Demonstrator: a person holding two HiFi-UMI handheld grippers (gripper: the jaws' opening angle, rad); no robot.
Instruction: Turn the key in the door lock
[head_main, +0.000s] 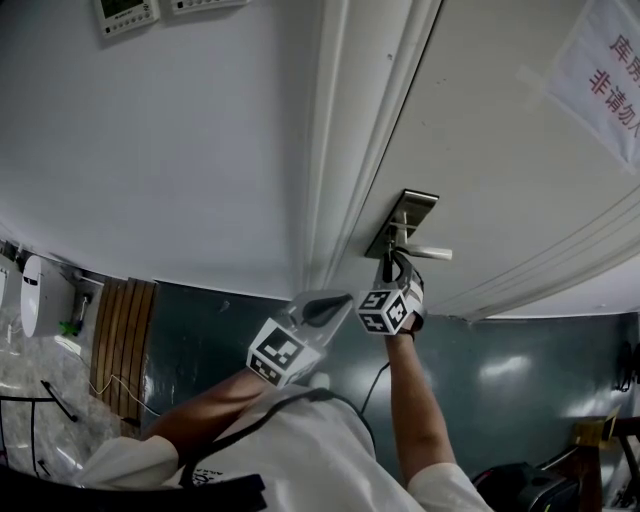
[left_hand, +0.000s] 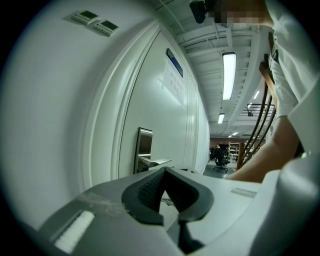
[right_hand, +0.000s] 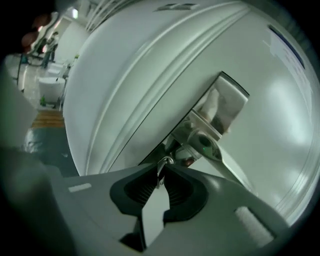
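White door (head_main: 500, 150) up close, with shiny lock plate (head_main: 405, 215). Right gripper (right_hand: 161, 172) pinching the key (right_hand: 163, 161), stuck in under the handle (head_main: 428, 251). Left gripper (left_hand: 165, 172) pressed together, holding nothing (just waiting nearby). Turning step, likely; next, roll round gently, squeezing tight.

Lever handle (head_main: 425, 252) just above the key (right_hand: 161, 171), door frame (head_main: 335, 150) close at left; plain wall (head_main: 180, 150) beyond.

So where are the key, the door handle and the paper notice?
key (right_hand: 159, 173): right gripper view, the part clamped in the jaws.
door handle (head_main: 430, 252): head view, middle of the lever.
paper notice (head_main: 603, 72): head view, its printed face.
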